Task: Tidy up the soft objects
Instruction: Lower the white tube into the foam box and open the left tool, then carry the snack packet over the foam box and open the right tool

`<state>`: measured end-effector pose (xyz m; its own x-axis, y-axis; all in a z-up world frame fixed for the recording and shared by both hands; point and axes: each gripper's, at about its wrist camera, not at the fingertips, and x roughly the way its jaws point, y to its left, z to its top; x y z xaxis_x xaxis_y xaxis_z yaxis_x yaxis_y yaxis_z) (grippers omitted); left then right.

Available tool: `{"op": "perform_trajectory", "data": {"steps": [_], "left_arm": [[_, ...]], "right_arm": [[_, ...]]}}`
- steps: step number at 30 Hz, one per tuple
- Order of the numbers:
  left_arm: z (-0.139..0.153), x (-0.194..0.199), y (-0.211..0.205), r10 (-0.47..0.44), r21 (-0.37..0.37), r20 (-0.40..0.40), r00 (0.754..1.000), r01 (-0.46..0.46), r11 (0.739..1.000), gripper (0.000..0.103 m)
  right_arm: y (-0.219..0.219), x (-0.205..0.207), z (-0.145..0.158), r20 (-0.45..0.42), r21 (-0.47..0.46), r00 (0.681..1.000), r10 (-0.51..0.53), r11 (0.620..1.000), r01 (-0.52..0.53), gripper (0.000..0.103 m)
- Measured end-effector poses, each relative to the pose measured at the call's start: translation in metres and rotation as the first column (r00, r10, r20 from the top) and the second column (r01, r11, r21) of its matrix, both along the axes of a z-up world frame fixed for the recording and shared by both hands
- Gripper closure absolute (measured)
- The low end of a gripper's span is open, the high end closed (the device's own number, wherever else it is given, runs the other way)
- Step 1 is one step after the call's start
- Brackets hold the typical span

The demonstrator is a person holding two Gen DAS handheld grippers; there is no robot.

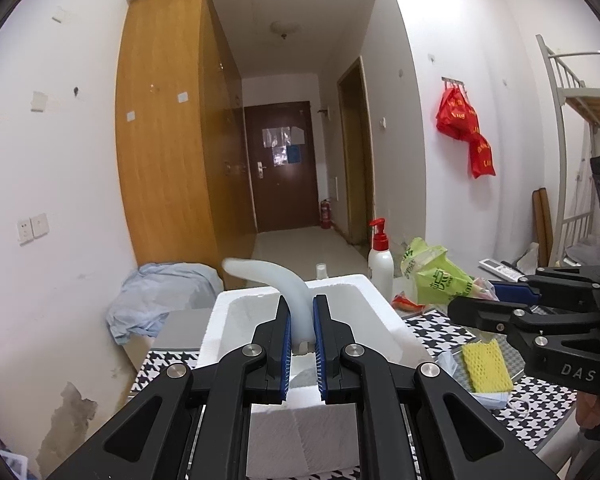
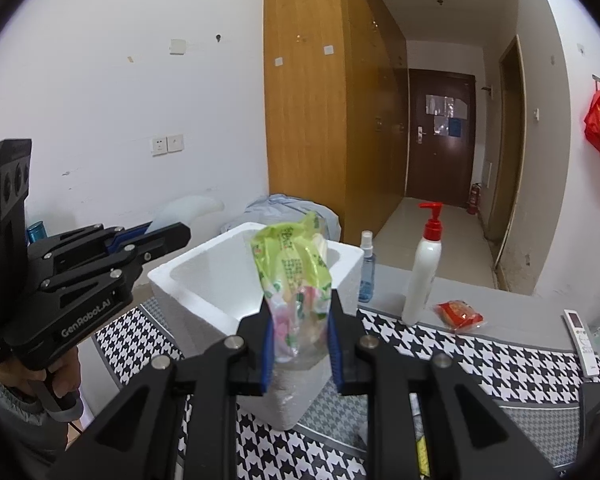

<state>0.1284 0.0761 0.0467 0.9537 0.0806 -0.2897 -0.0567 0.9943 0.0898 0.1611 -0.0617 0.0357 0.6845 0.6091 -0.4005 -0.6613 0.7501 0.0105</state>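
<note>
A white foam box (image 1: 384,312) (image 2: 204,276) stands open on the houndstooth tablecloth. My left gripper (image 1: 302,300) is shut on a curved, translucent white soft piece (image 1: 276,276) that arches up and to the left above the box's opening. In the right wrist view the left gripper (image 2: 182,232) shows at the left, with the white soft piece (image 2: 188,208) sticking out past its tips. My right gripper (image 2: 300,304) is shut on a green and clear plastic bag (image 2: 296,272), held upright over the box's near right corner. The right gripper (image 1: 456,304) also shows in the left wrist view with the green bag (image 1: 436,276).
A yellow foam net (image 1: 486,364) lies on a grey mat right of the box. A red-pump white bottle (image 2: 424,272), a small blue spray bottle (image 2: 366,264), a red packet (image 2: 458,314) and a remote (image 2: 582,336) stand behind. A light blue cloth heap (image 1: 160,296) lies left.
</note>
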Motion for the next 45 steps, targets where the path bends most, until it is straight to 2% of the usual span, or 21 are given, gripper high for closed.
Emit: {"op": "perform_trajectory", "data": {"steps": [17, 25, 28, 29, 30, 31, 32, 33, 35, 40, 45], "left_arm": [[-0.009, 0.037, -0.002, -0.067, -0.024, -0.062, 0.996, 0.066, 0.998, 0.092], [-0.014, 0.046, 0.001, -0.071, -0.024, -0.096, 0.993, 0.069, 0.997, 0.090], [-0.014, 0.046, 0.001, -0.069, -0.015, -0.099, 0.993, 0.067, 0.998, 0.079], [-0.014, 0.045, 0.001, -0.064, -0.012, -0.097, 0.993, 0.064, 0.998, 0.066], [-0.014, 0.044, 0.001, -0.064, -0.014, -0.092, 0.994, 0.063, 0.998, 0.047], [-0.013, 0.043, 0.002, -0.062, -0.019, -0.084, 0.995, 0.060, 0.998, 0.036], [-0.012, 0.041, 0.004, -0.054, -0.022, -0.077, 0.996, 0.053, 0.998, 0.020], [-0.011, 0.039, 0.004, -0.046, -0.023, -0.068, 0.997, 0.044, 0.999, 0.014], [-0.010, 0.036, 0.007, -0.043, -0.027, -0.056, 0.997, 0.042, 0.999, 0.013], [-0.010, 0.027, 0.011, -0.015, -0.039, -0.042, 0.999, 0.013, 0.999, 0.001], [-0.011, 0.019, 0.015, 0.007, -0.038, -0.033, 0.999, -0.009, 0.999, 0.001]], "right_arm": [[-0.011, 0.007, -0.002, -0.006, -0.011, 0.997, -0.078, 0.997, 0.078, 0.077], [-0.010, 0.010, -0.003, -0.010, -0.013, 0.996, -0.093, 0.996, 0.092, 0.077], [-0.010, 0.011, -0.004, -0.012, -0.014, 0.995, -0.094, 0.995, 0.094, 0.077], [-0.009, 0.011, -0.004, -0.012, -0.014, 0.996, -0.094, 0.996, 0.094, 0.077], [-0.009, 0.011, -0.004, -0.012, -0.015, 0.996, -0.094, 0.995, 0.094, 0.077], [-0.010, 0.011, -0.004, -0.012, -0.014, 0.995, -0.094, 0.995, 0.094, 0.077], [-0.010, 0.011, -0.004, -0.012, -0.013, 0.995, -0.094, 0.995, 0.094, 0.077], [-0.009, 0.011, -0.004, -0.011, -0.014, 0.995, -0.094, 0.995, 0.094, 0.077], [-0.009, 0.011, -0.004, -0.010, -0.013, 0.995, -0.095, 0.995, 0.095, 0.077], [-0.010, 0.012, -0.005, -0.005, -0.010, 0.995, -0.104, 0.995, 0.104, 0.077], [-0.008, 0.012, -0.004, -0.003, -0.006, 0.994, -0.107, 0.994, 0.107, 0.077]]}}
